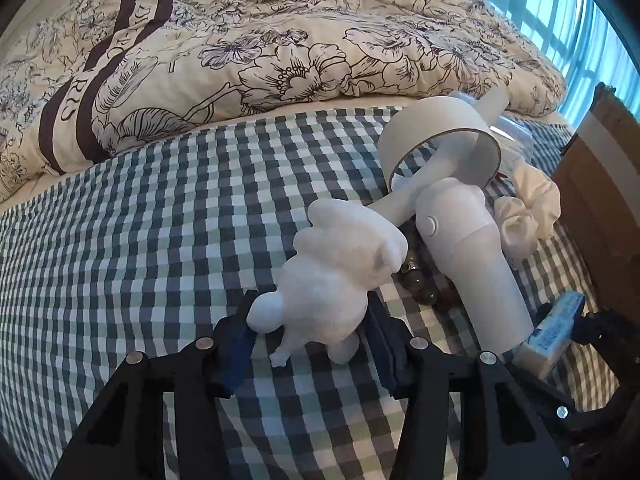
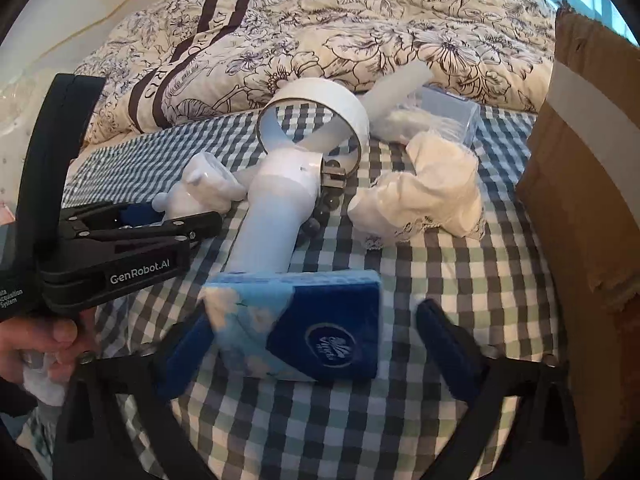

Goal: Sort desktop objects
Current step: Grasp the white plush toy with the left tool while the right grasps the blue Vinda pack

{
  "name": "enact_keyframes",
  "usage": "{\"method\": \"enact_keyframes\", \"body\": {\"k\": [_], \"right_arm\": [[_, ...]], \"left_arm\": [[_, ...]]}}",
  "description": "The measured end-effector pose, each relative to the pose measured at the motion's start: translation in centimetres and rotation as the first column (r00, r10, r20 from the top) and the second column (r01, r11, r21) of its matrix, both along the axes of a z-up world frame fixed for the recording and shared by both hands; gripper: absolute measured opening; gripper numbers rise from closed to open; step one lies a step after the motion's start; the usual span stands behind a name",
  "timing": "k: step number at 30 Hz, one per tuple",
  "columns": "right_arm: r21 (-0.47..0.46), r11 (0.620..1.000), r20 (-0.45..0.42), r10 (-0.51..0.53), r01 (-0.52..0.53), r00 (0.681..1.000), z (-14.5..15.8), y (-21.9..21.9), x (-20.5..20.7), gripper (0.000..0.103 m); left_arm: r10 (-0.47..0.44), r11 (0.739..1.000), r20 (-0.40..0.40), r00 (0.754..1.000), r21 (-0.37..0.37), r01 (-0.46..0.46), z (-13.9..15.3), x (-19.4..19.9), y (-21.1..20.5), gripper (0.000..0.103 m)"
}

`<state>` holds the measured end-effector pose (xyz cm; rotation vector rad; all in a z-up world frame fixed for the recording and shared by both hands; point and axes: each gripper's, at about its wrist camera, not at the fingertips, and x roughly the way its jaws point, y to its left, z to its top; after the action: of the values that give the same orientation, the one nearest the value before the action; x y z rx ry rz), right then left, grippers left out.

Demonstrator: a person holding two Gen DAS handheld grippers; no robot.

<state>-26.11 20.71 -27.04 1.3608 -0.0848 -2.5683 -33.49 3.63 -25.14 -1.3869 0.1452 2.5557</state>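
Note:
A white figurine (image 1: 336,276) stands on the checkered cloth between the pads of my left gripper (image 1: 310,342); the jaws sit close on both sides of its lower body, and contact is unclear. In the right wrist view the figurine (image 2: 204,192) shows beside the left gripper (image 2: 160,216). My right gripper (image 2: 316,344) is open around a blue tissue pack (image 2: 304,324), its left pad touching and its right pad apart. The pack also shows at the right edge of the left wrist view (image 1: 552,332). A white handheld fan (image 2: 276,208) lies behind it.
A white scrunchie (image 2: 424,196), a clear plastic box (image 2: 448,116), a white tape ring (image 2: 324,108) and dark beads (image 1: 420,284) lie around the fan. A cardboard box (image 2: 588,184) stands at the right. A floral duvet (image 1: 256,52) lies behind.

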Motion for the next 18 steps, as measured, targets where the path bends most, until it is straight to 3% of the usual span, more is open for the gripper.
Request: {"method": "enact_keyframes", "body": {"k": [6,7,18], "right_arm": [[-0.043,0.999,0.018,-0.011,0.012,1.000,0.0,0.5,0.1,0.072],[-0.045,0.999,0.020,-0.015,0.016,1.000,0.1,0.6,0.2,0.072],[-0.069,0.998,-0.005,-0.005,0.004,1.000,1.8,0.6,2.7,0.072]], "left_arm": [[0.018,1.000,-0.022,1.000,0.006,-0.018,1.3,0.5,-0.3,0.051],[0.021,1.000,-0.028,0.999,0.005,-0.021,1.6,0.6,-0.3,0.041],[0.046,0.999,-0.041,0.998,0.015,-0.045,3.7,3.1,-1.3,0.040]]}}
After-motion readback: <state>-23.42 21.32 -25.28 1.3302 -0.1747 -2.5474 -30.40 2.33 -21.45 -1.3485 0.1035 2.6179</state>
